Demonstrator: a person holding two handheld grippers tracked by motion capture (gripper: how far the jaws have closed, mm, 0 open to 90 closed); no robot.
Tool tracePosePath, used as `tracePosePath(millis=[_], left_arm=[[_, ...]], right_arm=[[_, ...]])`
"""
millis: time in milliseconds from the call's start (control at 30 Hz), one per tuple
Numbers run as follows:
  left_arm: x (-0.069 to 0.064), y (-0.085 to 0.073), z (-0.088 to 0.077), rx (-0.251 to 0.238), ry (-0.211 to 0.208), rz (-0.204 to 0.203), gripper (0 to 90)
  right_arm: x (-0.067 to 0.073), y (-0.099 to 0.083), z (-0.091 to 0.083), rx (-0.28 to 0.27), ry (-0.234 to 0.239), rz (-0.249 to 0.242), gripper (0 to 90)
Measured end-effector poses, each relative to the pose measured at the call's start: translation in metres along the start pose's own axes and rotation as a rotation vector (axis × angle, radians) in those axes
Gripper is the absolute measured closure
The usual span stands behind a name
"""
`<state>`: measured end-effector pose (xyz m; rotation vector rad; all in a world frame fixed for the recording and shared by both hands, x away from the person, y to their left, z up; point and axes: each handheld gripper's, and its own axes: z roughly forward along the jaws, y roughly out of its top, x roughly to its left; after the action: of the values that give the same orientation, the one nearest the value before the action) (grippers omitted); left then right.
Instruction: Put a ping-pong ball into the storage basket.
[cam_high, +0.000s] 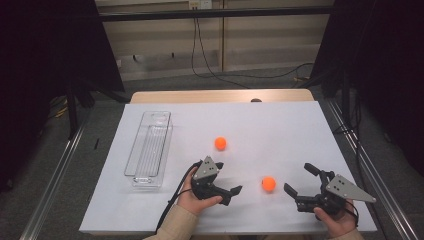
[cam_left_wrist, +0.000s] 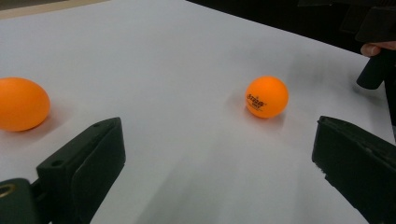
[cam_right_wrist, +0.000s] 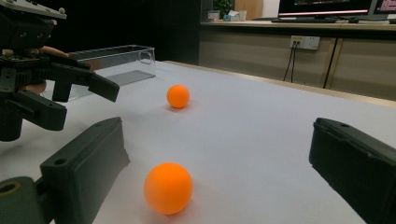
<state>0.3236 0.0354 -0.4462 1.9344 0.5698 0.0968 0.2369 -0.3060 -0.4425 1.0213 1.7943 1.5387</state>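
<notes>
Two orange balls lie on the white table sheet (cam_high: 280, 125). The far ball (cam_high: 220, 143) (cam_left_wrist: 21, 103) (cam_right_wrist: 178, 96) rests near the middle. The near ball (cam_high: 268, 184) (cam_left_wrist: 267, 96) (cam_right_wrist: 168, 188) sits between the two grippers and carries a small printed mark. My left gripper (cam_high: 229, 177) (cam_left_wrist: 215, 158) is open, pointing right toward the near ball and a short way from it. My right gripper (cam_high: 299, 178) (cam_right_wrist: 219, 163) is open too, pointing left, with the near ball just ahead of its jaws. Neither holds anything.
A clear plastic tray (cam_high: 148, 150) (cam_right_wrist: 116, 60) lies lengthwise at the table's left side, with nothing visible inside. Dark curtains flank the table, and cables run over the floor behind it. The sheet's front edge lies close below both hands.
</notes>
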Motion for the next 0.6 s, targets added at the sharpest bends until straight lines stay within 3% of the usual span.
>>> tracePosePath(millis=[600], left_arm=[[-0.0019, 0.002, 0.007, 0.019, -0.013, 0.005, 2.7]], right_arm=[[-0.0003, 0.0, -0.0001, -0.001, -0.001, 0.0, 3.0]])
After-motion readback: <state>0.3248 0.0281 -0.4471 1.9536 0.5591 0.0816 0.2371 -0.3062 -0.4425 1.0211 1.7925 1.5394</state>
